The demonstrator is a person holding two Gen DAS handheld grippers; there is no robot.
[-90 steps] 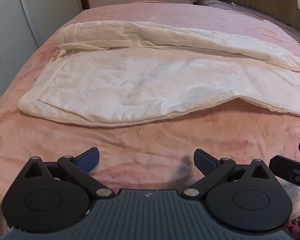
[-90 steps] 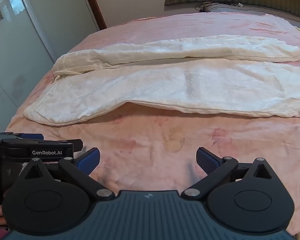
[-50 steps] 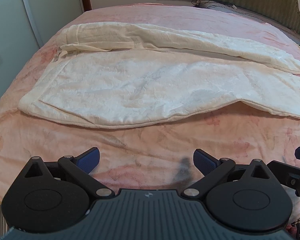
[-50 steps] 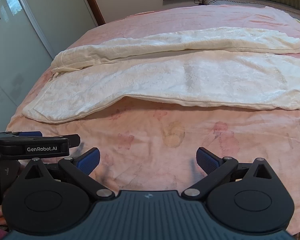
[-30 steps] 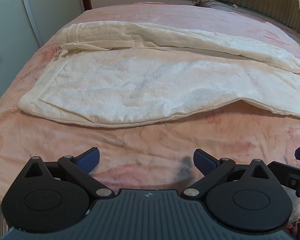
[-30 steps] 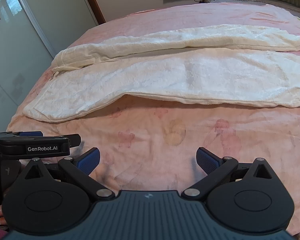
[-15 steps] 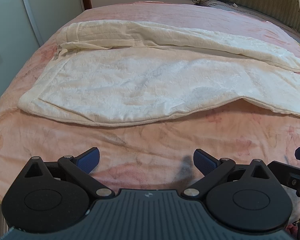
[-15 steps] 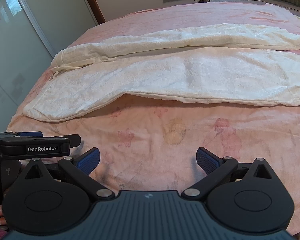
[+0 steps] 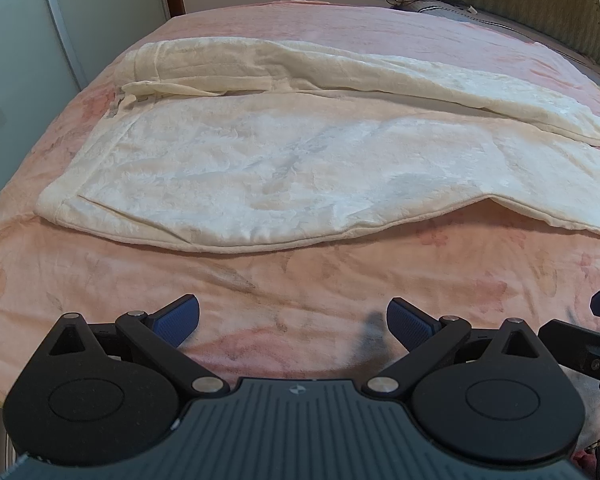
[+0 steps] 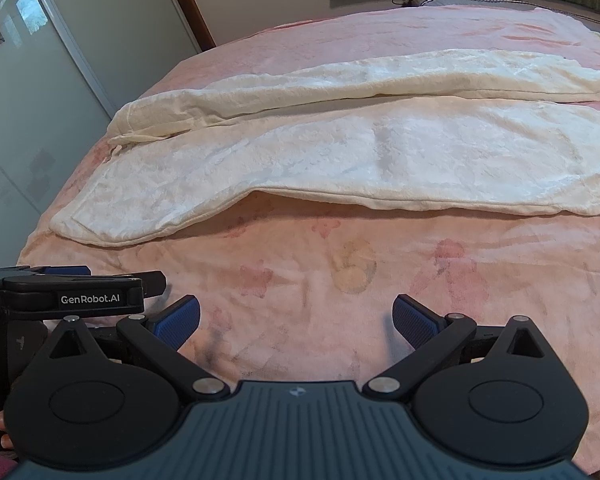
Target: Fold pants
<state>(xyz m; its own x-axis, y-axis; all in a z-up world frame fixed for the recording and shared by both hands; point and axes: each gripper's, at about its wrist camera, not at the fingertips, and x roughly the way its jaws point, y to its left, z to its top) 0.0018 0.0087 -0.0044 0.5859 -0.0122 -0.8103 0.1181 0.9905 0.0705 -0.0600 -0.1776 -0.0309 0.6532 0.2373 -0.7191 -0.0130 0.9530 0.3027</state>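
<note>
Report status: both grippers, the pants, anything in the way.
Left gripper open, empty. Right gripper open, empty. Pants flat on the bed, unfolded, legs apart. Nothing between grippers and pants.

Left tool (image 9: pixel 293 322) & right tool (image 10: pixel 296 322): black linkage arms w/ silver screws, blue ribbed pads (image 10: pixel 414 322), grey ribbed body; "GenRobot.AI" marking at frame's lower left.
</note>
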